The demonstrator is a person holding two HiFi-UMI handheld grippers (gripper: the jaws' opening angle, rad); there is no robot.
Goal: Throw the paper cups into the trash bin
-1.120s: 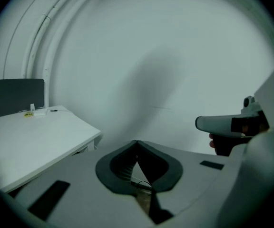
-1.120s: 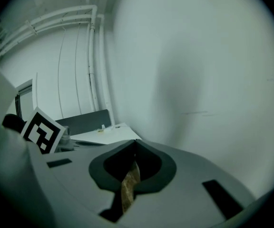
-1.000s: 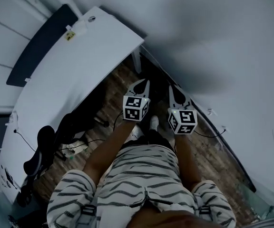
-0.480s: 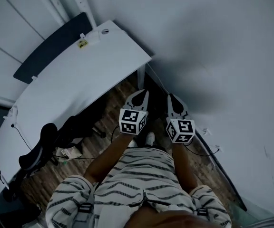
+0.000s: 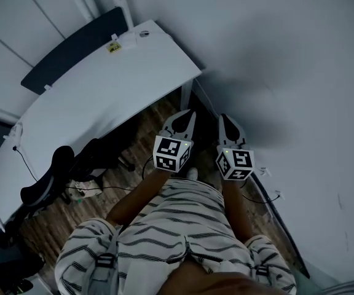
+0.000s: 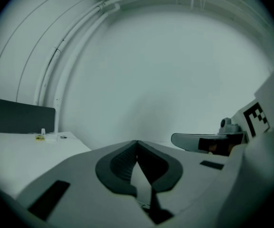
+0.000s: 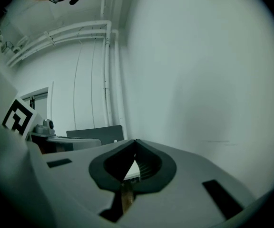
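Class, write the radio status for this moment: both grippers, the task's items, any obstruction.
Left gripper shut, empty. Right gripper shut, empty. No cups or bin in view. White wall dead ahead, desk at left.

The head camera is looking steeply down on the left claw and right claw. Both claw cameras are facing closely along their jaws, sharing the wall, panel and tabletop.

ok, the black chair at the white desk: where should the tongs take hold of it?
Probably the rounded upper edge of the chair, coming from the open floor side, because the desk closes off its other side. The picture is too dim to show finer shape.
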